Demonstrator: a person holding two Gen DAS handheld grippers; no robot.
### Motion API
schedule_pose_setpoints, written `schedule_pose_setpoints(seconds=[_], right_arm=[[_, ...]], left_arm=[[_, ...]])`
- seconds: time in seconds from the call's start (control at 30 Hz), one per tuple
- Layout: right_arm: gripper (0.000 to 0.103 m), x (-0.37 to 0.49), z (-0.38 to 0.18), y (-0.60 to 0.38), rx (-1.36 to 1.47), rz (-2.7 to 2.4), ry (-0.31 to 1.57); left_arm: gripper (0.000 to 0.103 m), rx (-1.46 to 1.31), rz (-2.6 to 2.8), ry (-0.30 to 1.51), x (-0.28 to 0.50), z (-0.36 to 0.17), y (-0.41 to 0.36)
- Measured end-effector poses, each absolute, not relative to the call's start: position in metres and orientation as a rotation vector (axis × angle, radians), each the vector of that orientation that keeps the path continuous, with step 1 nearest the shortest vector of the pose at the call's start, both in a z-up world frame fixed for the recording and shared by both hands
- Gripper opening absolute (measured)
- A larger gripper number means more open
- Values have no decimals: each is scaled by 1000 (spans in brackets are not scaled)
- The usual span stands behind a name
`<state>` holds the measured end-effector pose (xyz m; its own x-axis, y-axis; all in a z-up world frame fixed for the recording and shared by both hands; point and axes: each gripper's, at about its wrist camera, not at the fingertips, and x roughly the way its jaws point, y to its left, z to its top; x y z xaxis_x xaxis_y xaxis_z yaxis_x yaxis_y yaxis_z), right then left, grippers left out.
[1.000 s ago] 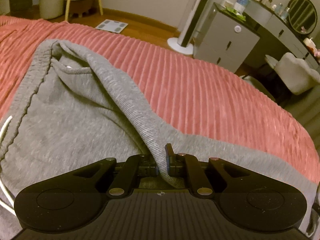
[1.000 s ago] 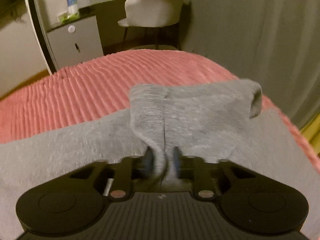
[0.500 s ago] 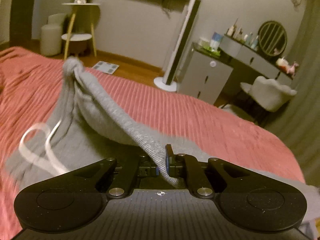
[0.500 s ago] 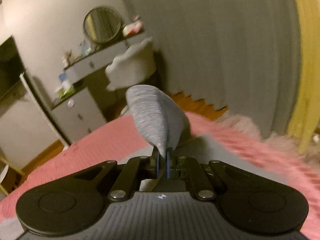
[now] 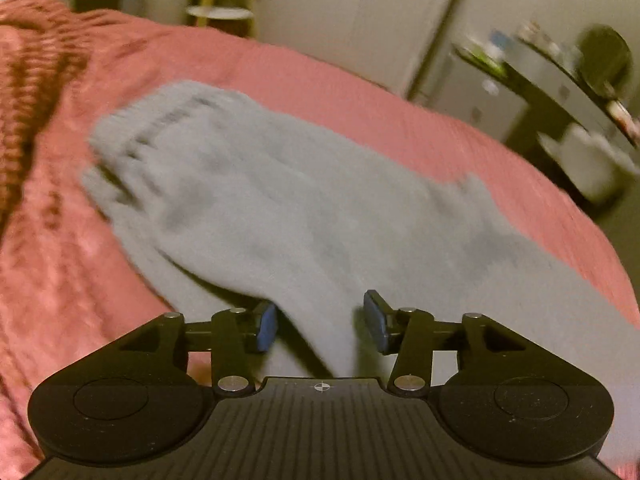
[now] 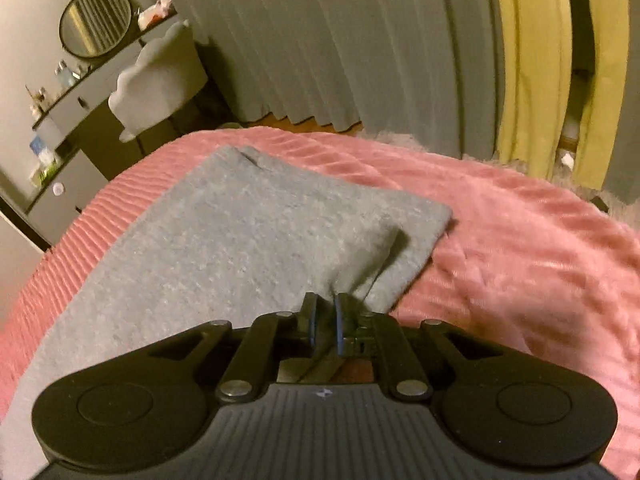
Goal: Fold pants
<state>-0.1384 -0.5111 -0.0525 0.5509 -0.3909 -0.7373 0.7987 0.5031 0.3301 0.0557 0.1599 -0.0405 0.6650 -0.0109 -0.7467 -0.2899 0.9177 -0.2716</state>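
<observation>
Grey sweatpants [image 5: 288,208] lie on the pink ribbed bed cover [image 5: 400,120], folded lengthwise, the ribbed waistband at the far left. My left gripper [image 5: 320,322] is open; a fold of grey cloth lies loose between its blue pads, which stand apart from it. In the right wrist view the leg end of the pants [image 6: 248,240] lies flat with a corner turned over. My right gripper [image 6: 325,326] has its jaws nearly closed on a thin pinch of the pants' near edge. The left view is blurred by motion.
A grey dresser with a round mirror [image 6: 96,20] and a pale chair [image 6: 160,76] stand beyond the bed. Grey and yellow curtains [image 6: 440,48] hang at the right. A small round side table [image 5: 220,12] stands behind the bed's far edge.
Both grippers carried the lifted pants over and laid them down on the bed. My left gripper opened and let go of the waistband. The right gripper lowered with the leg end still pinched.
</observation>
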Motion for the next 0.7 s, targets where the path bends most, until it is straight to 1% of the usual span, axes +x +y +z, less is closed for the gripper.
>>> schedule_pose_setpoints(seconds=[0.1, 0.17, 0.2, 0.3, 0.33, 0.37, 0.43, 0.53, 0.6, 0.63, 0.67, 0.7], right_arm=[[18, -134, -55, -503, 689, -781, 644], [27, -132, -55, -494, 644, -784, 661], [29, -137, -54, -490, 632, -783, 663], [39, -136, -50, -484, 612, -793, 671], [46, -135, -49, -482, 608, -794, 673], [60, -134, -48, -479, 606, -790, 675], [75, -131, -47, -474, 616, -770, 689], [75, -130, -42, -461, 595, -729, 687], [76, -127, -38, -451, 560, -705, 697], [76, -126, -37, -448, 548, -698, 701], [76, -125, -36, -445, 541, -691, 703], [77, -125, -35, -443, 540, -684, 702]], left_arm=[[63, -502, 262, 823, 64, -48, 198], [64, -569, 303, 828, 68, -55, 223], [64, -602, 319, 827, 71, -59, 234], [63, -645, 320, 816, 72, -61, 256], [62, -645, 314, 812, 77, -61, 260], [59, -639, 315, 817, 82, -61, 263], [58, -639, 312, 847, 88, -63, 265], [56, -631, 300, 854, 86, -63, 261], [58, -624, 296, 884, 90, -66, 265], [57, -643, 297, 894, 91, -70, 271], [58, -666, 298, 887, 91, -68, 277], [60, -675, 301, 874, 87, -65, 279]])
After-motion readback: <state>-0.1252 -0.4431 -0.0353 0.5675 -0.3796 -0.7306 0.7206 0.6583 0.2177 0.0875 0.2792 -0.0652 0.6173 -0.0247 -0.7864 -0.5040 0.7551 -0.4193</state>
